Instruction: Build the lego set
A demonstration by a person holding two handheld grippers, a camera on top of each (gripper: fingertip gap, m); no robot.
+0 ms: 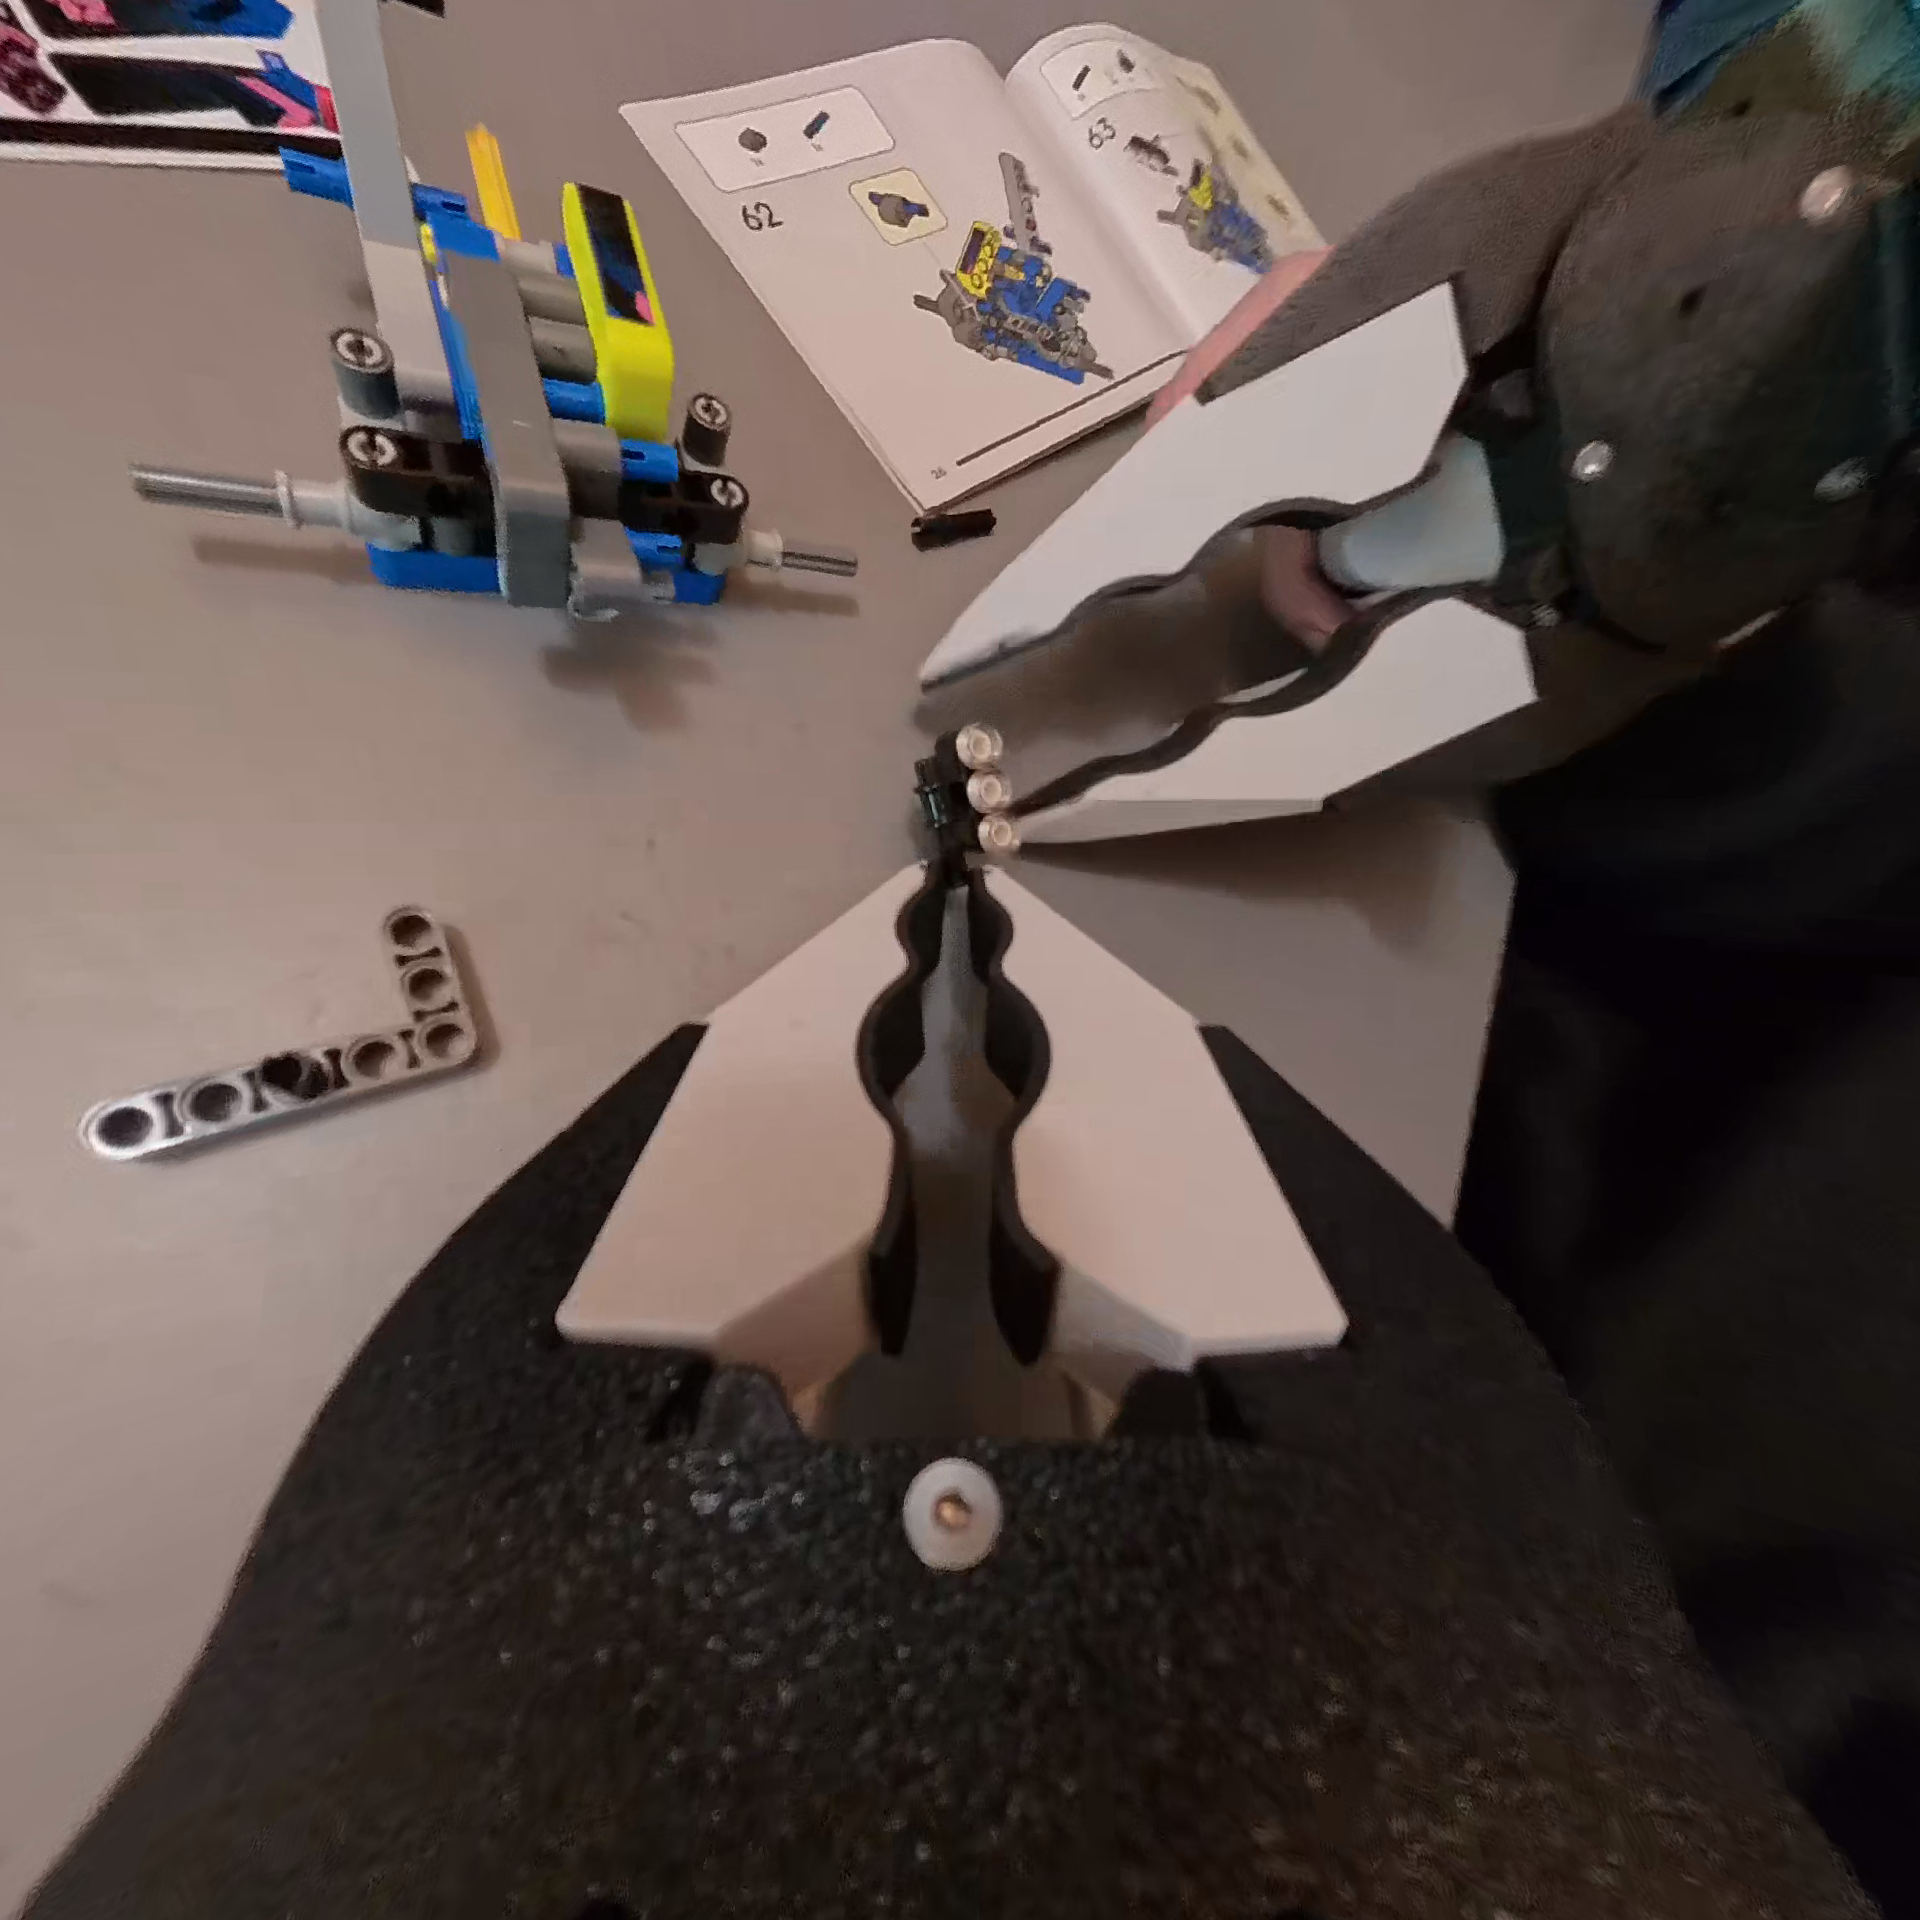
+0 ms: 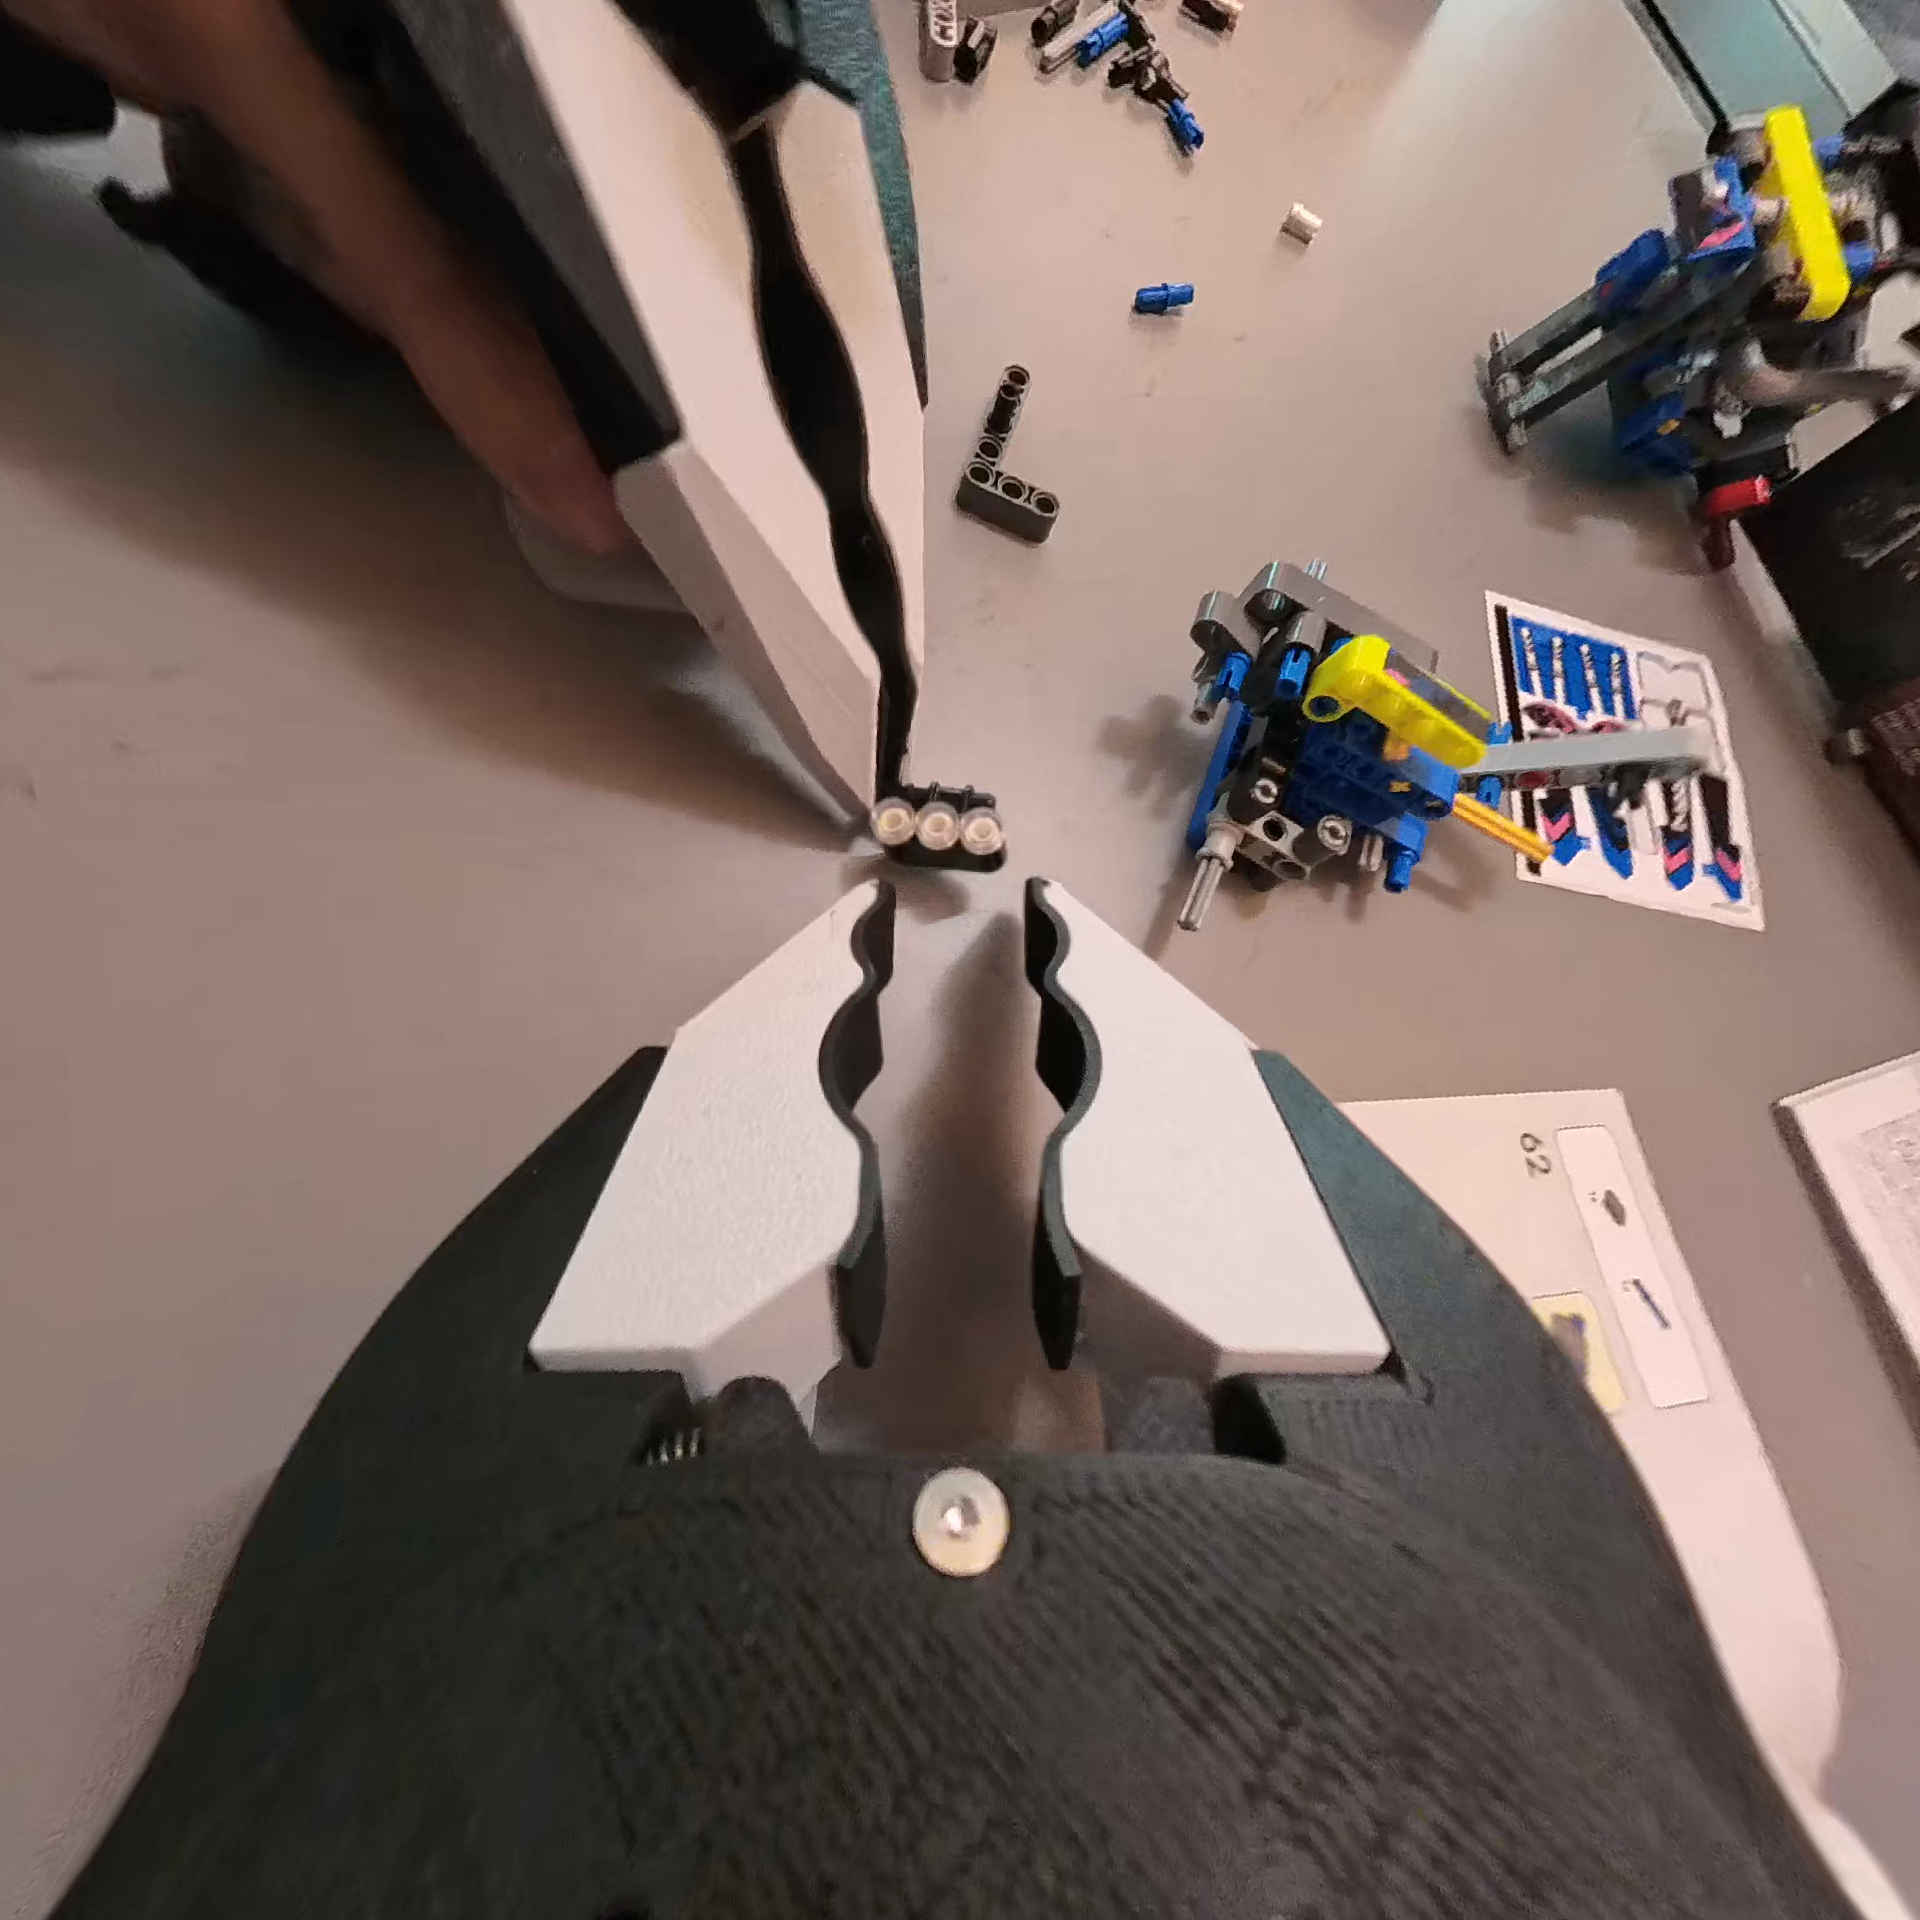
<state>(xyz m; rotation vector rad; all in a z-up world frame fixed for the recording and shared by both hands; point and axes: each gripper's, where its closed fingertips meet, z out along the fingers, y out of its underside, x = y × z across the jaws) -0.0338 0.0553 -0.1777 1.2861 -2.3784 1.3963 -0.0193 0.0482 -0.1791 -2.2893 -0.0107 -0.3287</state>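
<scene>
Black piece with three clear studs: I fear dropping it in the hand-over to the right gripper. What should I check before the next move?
1. Left gripper grips the black piece: ok, shut on one end.
2. Right gripper open: ok, jaws apart.
3. Piece in line with the right gripper's gap: ok, just ahead of the fingertips, not yet between them.
4. Piece lifted clear of the table: cannot tell.
5. Room around the piece: ok, the blue and yellow model lies apart, off to the side.
</scene>
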